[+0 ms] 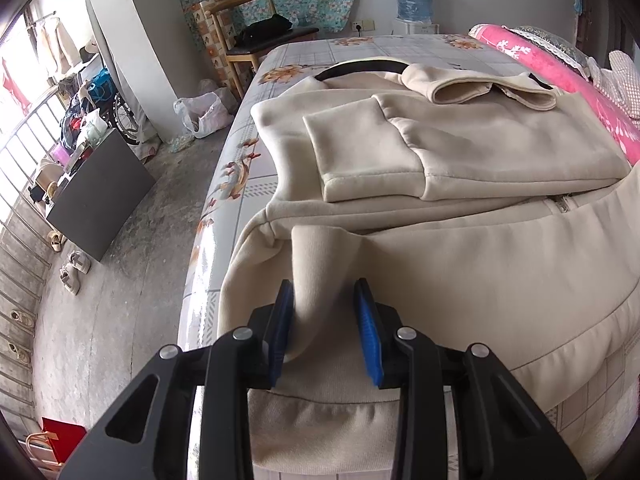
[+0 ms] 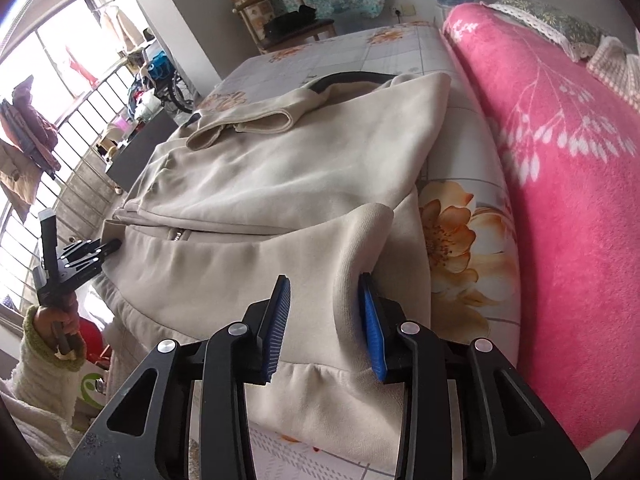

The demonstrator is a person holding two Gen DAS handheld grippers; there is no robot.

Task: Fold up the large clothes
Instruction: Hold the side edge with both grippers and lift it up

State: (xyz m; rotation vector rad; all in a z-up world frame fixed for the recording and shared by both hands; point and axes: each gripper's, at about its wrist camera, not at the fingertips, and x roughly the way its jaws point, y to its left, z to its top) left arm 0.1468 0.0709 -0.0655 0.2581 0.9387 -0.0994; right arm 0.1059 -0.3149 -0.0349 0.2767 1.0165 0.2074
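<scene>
Your left gripper (image 1: pixel 325 320) is pinching a raised fold at the hem of the cream jacket (image 1: pixel 460 152), its blue pads narrow on the cloth. Your right gripper (image 2: pixel 326 320) is standing at the opposite hem corner, a ridge of fabric lying between its pads and touching the right one; I cannot tell if it is clamped. The jacket is lying half-folded on the bed (image 1: pixel 304 56), beside the pink blanket (image 2: pixel 560 200).

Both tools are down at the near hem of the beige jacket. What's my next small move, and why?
Probably lift both together and carry the hem toward the collar. The left tool pinches a raised fold of the jacket, the right tool has one between its pads, and the sleeves already lie folded across the chest.
</scene>
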